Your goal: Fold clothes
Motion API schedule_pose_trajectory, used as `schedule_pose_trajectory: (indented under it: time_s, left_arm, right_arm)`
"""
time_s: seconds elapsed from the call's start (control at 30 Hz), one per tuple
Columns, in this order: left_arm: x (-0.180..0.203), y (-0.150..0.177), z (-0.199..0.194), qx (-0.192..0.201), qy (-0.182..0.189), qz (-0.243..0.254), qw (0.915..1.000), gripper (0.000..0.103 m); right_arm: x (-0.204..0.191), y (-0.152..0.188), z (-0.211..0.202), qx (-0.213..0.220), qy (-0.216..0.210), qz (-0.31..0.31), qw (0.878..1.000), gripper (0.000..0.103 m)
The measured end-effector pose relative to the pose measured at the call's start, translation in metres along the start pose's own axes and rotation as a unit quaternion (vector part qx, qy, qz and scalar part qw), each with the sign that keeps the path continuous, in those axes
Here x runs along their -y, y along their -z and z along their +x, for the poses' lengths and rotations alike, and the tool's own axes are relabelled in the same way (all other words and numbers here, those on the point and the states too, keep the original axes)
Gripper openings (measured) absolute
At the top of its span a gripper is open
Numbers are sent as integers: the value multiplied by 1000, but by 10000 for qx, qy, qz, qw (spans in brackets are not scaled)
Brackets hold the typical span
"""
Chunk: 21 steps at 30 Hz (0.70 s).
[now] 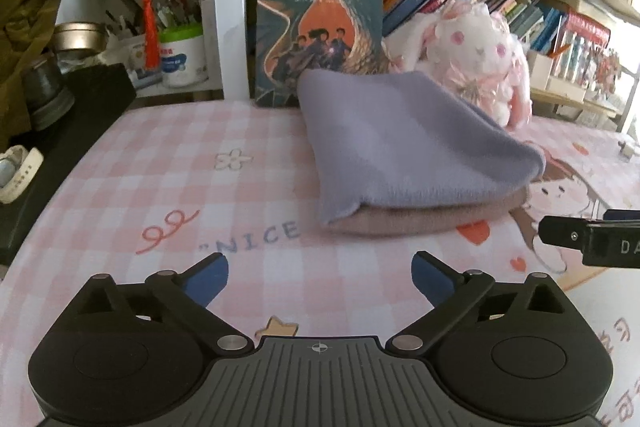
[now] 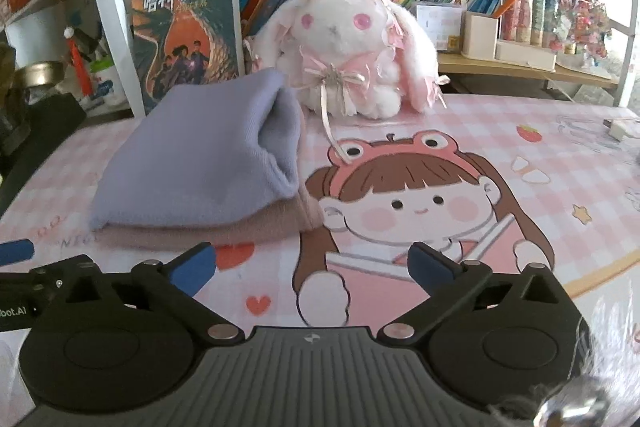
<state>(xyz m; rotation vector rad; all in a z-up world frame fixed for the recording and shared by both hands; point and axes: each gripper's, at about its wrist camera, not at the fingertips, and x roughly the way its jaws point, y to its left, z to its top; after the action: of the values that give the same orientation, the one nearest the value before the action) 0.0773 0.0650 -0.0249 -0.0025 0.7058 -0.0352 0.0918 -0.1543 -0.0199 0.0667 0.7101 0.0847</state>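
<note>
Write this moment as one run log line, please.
left tongs: open, empty | right tongs: open, empty | purple cloth: folded, on pink cloth | table

Two folded cloths stacked, lilac [image 1: 400, 143] on pink [image 1: 420, 217], one plush rabbit [image 2: 352, 43], one upright book [image 1: 320, 15], two grippers seen, left [image 1: 320, 273], right [image 2: 312, 265]

Black left hand-held gripper [image 1: 320, 269] and right hand-held gripper [image 2: 312, 261], blue pads, silver pivot screws, ribbed grey bodies.

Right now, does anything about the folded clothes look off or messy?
Mostly tidy. The purple garment lies folded on the pink one, but its right edge gapes open in a loose pouch rather than lying flat.
</note>
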Motion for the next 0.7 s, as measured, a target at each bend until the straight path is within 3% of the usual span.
schedule_pose_trajectory:
  time_s: [0.33, 0.7]
  left_arm:
    - [0, 18, -3, -206, -42, -84, 9997, 100]
    - [4, 24, 3, -314, -29, -90, 9995, 100]
  right_arm:
    - [-8, 29, -9, -45, 237, -223, 9995, 103]
    - [-11, 37, -3, -188, 248, -244, 9992, 103]
